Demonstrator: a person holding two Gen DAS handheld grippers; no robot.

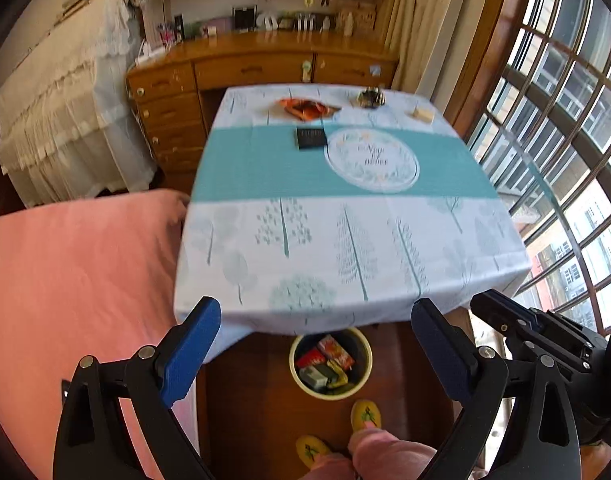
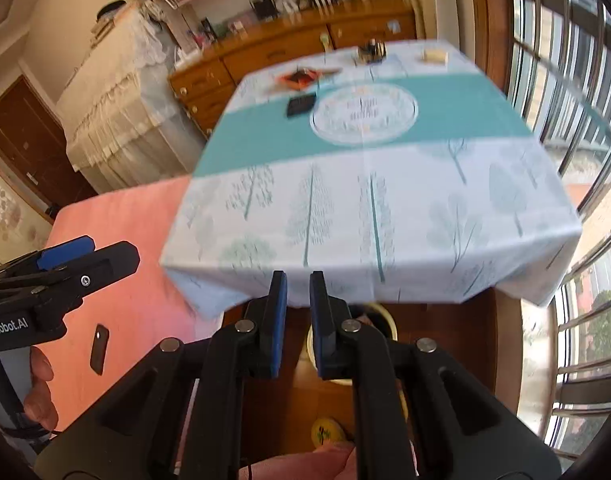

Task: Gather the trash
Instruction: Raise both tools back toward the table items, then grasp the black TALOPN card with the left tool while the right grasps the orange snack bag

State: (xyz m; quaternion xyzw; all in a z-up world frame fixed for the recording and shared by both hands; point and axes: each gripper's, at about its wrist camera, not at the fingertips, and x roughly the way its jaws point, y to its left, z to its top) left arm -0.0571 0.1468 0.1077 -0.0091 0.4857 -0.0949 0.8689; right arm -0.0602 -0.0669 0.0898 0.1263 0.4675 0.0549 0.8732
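**Both grippers empty above the table's near edge, bin below**

The left gripper [image 1: 315, 344] hangs over the near edge of the table [image 1: 345, 240], its blue fingers [image 1: 193, 352] spread wide apart with nothing between them. The right gripper [image 2: 298, 320] has its jaws drawn almost together, only a narrow slit left, and nothing is clamped in it.

In the left wrist view, the waste bin [image 1: 365, 376] stands on the wooden floor at 6 o'clock, just under the hanging edge of the tablecloth. It is a round, pale-rimmed bin holding several wrappers [image 1: 329, 360], red, green and yellow among them. In the right wrist view the bin is mostly hidden behind the nearly closed fingers.

Trash lies on the far half of the table, toward 12 o'clock. An orange wrapper [image 1: 305, 109] lies at about 11 o'clock, a small dark packet [image 1: 311, 138] just this side of it on the teal band, a dark crumpled item [image 1: 370, 98] at 12 o'clock and a pale small box [image 1: 423, 114] at 1 o'clock. These are well apart from both grippers. Motion blur hides their finer detail.

A pink-covered bed [image 1: 77, 280] sits at 9 o'clock beside the table, and a wooden dresser [image 1: 265, 66] stands beyond the table's far edge. Yellow slippers [image 1: 365, 414] show on the floor near 6 o'clock.
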